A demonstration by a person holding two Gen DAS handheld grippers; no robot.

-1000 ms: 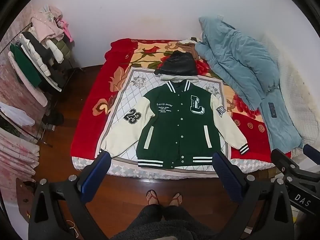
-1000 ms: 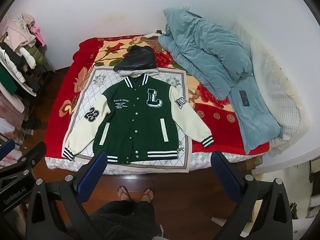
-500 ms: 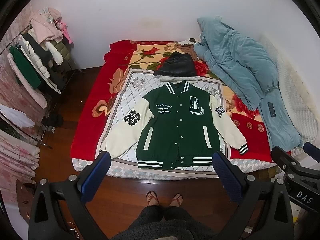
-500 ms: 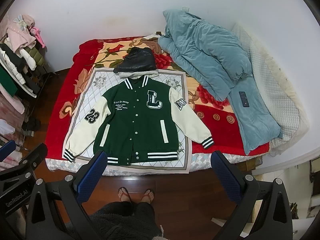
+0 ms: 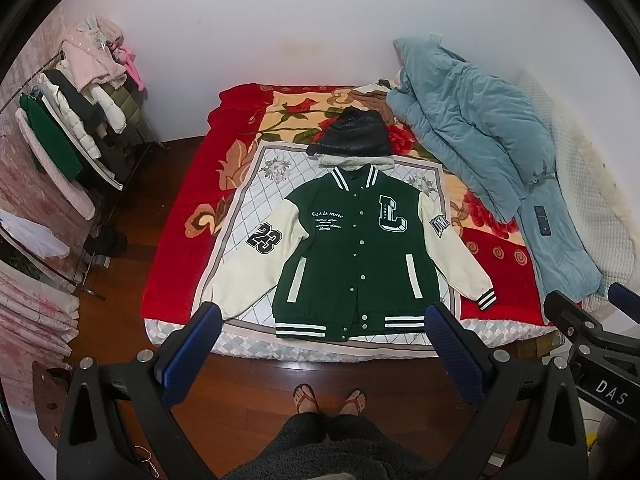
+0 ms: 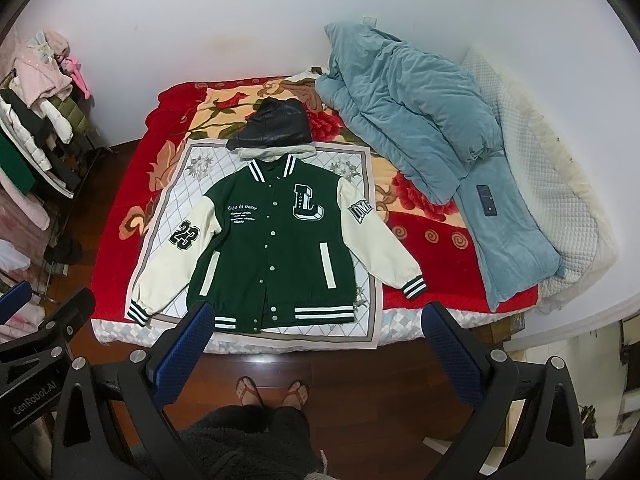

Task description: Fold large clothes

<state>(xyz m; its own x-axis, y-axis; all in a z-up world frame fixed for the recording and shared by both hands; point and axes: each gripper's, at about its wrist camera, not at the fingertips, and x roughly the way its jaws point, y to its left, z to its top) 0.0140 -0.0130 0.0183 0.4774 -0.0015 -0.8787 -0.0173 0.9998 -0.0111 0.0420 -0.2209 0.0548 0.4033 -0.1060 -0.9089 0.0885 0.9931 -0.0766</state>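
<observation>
A green varsity jacket (image 5: 352, 256) with cream sleeves lies flat, front up and buttoned, on a white diamond-pattern cloth (image 5: 248, 208) over the bed; it also shows in the right wrist view (image 6: 276, 248). Both sleeves spread outward. My left gripper (image 5: 320, 332) is open and empty, held above the floor short of the bed's near edge. My right gripper (image 6: 316, 328) is open and empty too, beside it to the right. The right gripper's body shows at the left wrist view's right edge (image 5: 592, 336).
A folded black garment (image 5: 356, 136) lies above the jacket's collar. A blue quilt (image 5: 472, 128) with a dark remote (image 5: 543, 221) fills the bed's right side. A clothes rack (image 5: 68, 136) stands at the left. The person's feet (image 5: 328, 398) stand on the wooden floor.
Both views have shifted very slightly; the jacket and both open grippers stay as they were.
</observation>
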